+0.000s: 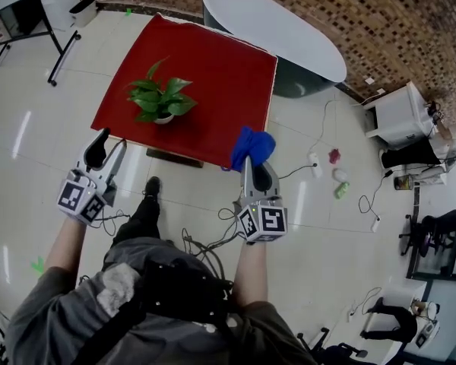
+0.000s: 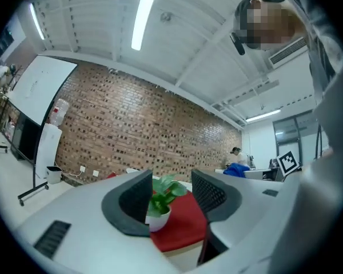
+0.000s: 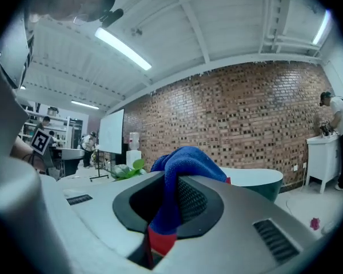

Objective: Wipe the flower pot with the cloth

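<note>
1. Jaws on your left gripper (image 1: 104,153) stand partway apart with nothing between the pads. You hold it level, off the near left corner of the red table (image 1: 213,67). Only the far-off plant (image 1: 160,96) shows through the gap.
2. The flower pot (image 1: 164,119), small and white, stands upright on the table towards its near left side. It is well apart from both of your grippers.
3. The cloth (image 1: 252,146), blue and bunched, sticks up past the tips of the tool that grips it. In the head view it overlaps the table's near right edge.
4. Your right gripper (image 1: 254,166) is clamped on the cloth, with a fold pinched between its pads. You hold it level in front of you, to the right of the pot.
</note>
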Demonstrator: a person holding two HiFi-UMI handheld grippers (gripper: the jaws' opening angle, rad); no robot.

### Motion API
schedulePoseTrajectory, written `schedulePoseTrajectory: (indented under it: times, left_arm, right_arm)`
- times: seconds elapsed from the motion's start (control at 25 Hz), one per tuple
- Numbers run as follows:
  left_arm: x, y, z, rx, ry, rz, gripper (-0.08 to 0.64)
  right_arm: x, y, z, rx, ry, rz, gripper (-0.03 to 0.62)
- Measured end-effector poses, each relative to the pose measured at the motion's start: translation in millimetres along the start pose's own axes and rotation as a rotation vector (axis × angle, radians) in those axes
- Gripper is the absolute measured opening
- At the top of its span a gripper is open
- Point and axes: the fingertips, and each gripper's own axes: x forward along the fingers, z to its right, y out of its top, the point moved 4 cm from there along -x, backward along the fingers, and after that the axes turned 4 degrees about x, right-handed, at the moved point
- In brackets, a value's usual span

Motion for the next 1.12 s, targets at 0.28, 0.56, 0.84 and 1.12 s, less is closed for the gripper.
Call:
schedulePoseTrajectory:
  times: [0.28, 0.56, 0.84, 1.12]
  left_arm:
    - [-74, 39, 101, 0.064, -0.049, 0.014, 0.139]
    - [-134, 65, 161, 0.152, -0.002, -0.007, 0.063]
    - [-156, 85, 184, 0.168, -0.031, 0.045, 0.063]
    - [-166, 90, 192, 0.158, -0.090, 0.036, 0.063]
  right_arm:
    - [-115, 17, -42, -0.038, 0.064, -0.013, 0.058]
    - [-206, 39, -80, -0.230, 0.100, -0.030, 0.057]
    - [-239, 64, -97, -0.256, 0.090, 0.011, 0.057]
    - [-251, 75, -115, -0.214, 0.055, 0.066, 0.057]
